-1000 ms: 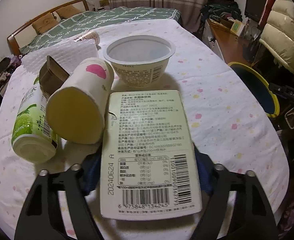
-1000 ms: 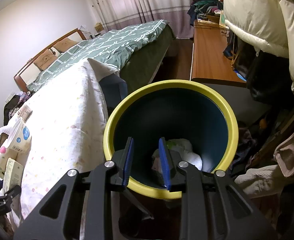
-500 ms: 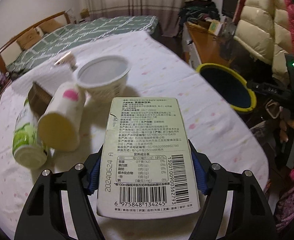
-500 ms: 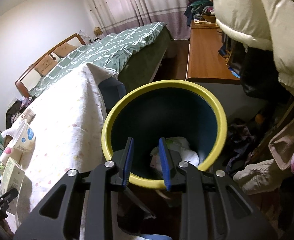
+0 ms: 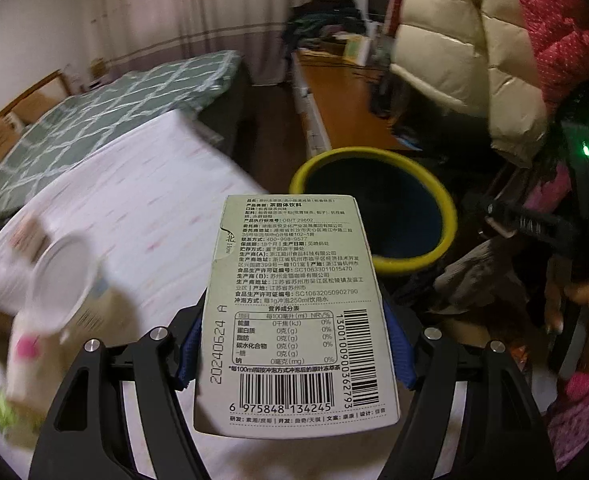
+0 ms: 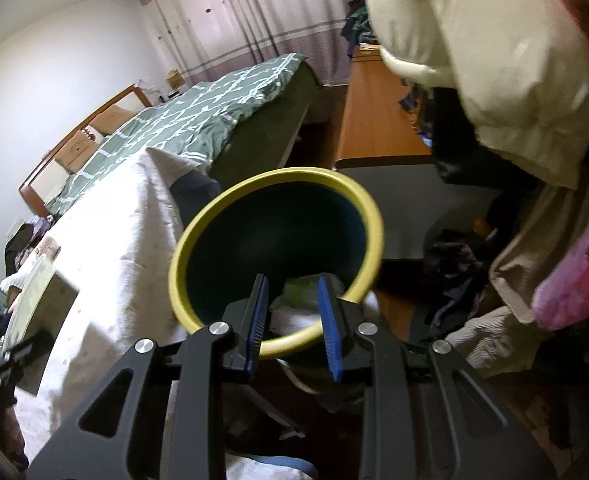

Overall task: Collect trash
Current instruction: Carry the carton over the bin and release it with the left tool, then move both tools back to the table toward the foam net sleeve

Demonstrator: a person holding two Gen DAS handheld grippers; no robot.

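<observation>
While one pale green tea-drink carton [image 5: 298, 312] is pinched between the blue-padded fingers [image 5: 400, 354] of the left gripper [image 5: 296, 354], its printed back panel with two barcodes is turned toward the left wrist camera. The carton is held raised above the bench [image 5: 142, 216], near the bench's right edge, with its top end pointed toward one yellow-rimmed, dark blue trash bin [image 5: 374, 208] that stands on the floor just beside that edge. At the left side of the bench, blurred, one white plastic cup [image 5: 60, 284] is seen, with one white cup bearing a pink mark [image 5: 22, 364] below it and one green-labelled bottle [image 5: 4, 416] at the very edge of the frame; whether these are touching cannot be told.

From the right wrist camera, the right gripper [image 6: 294, 320] is seen with its two blue fingers [image 6: 330, 324] spread apart and nothing between them, held over the near rim of the trash bin [image 6: 198, 224]. White crumpled waste [image 6: 294, 312] is visible inside the bin, at its bottom. The carton [image 6: 34, 304] appears at the left of this view, above the bench [image 6: 106, 220]. Beyond the bench, one bed with a green checked cover [image 6: 198, 120] is seen, and one cream padded jacket [image 6: 494, 60] hangs at the upper right.
</observation>
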